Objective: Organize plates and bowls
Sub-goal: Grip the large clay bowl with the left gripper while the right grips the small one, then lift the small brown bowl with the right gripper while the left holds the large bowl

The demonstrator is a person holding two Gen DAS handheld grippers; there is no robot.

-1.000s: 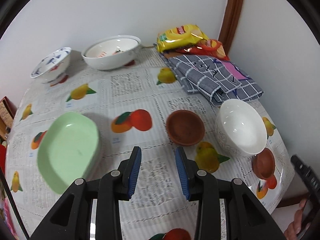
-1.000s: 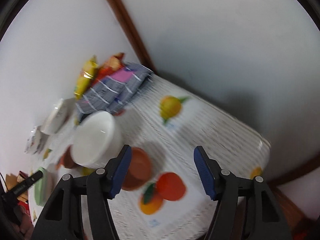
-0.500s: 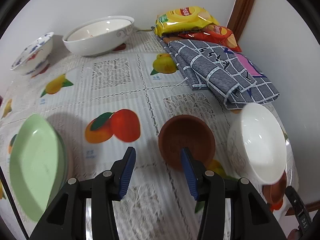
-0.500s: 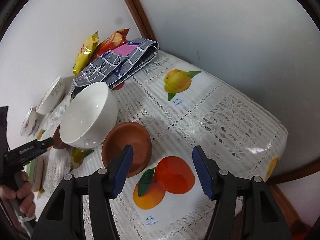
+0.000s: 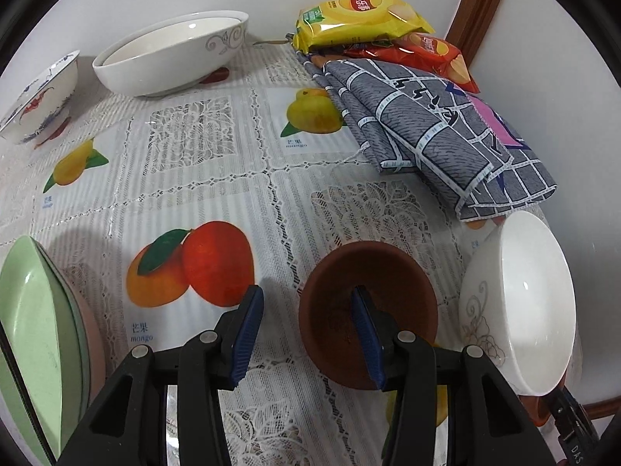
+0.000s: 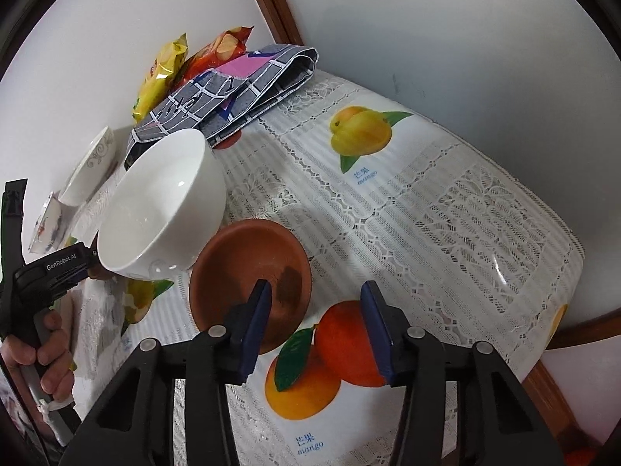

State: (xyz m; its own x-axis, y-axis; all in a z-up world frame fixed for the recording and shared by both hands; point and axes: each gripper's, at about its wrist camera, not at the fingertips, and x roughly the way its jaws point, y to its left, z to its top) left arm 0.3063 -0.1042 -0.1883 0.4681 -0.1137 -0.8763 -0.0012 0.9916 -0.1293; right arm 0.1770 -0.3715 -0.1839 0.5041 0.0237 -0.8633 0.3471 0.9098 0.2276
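1. Your left gripper hangs low over the table with its jaws spread wide and nothing between them. The right finger sits over the hollow of a small brown bowl, the left finger outside its rim, so the near wall of the bowl falls in the gap.

2. Your right gripper is also spread wide and holds nothing. Its left finger lies over the near edge of a second brown bowl, its right finger over the printed orange on the tablecloth.

3. A tall white bowl stands between the two brown bowls, just beside each; whether it touches either cannot be told. In the right wrist view it leans over the second brown bowl's far rim.

4. At the left edge of the left wrist view, a green plate rests on a pale pink dish.

5. Farther back, near the wall, stand a wide white bowl with a grey scroll pattern and a painted bowl in blue and red, well apart from the grippers.

6. A folded grey checked cloth lies at the far right corner, with a yellow snack bag and a red snack bag on top of it.

7. Your left hand shows in the right wrist view, wrapped around the handle of its gripper.
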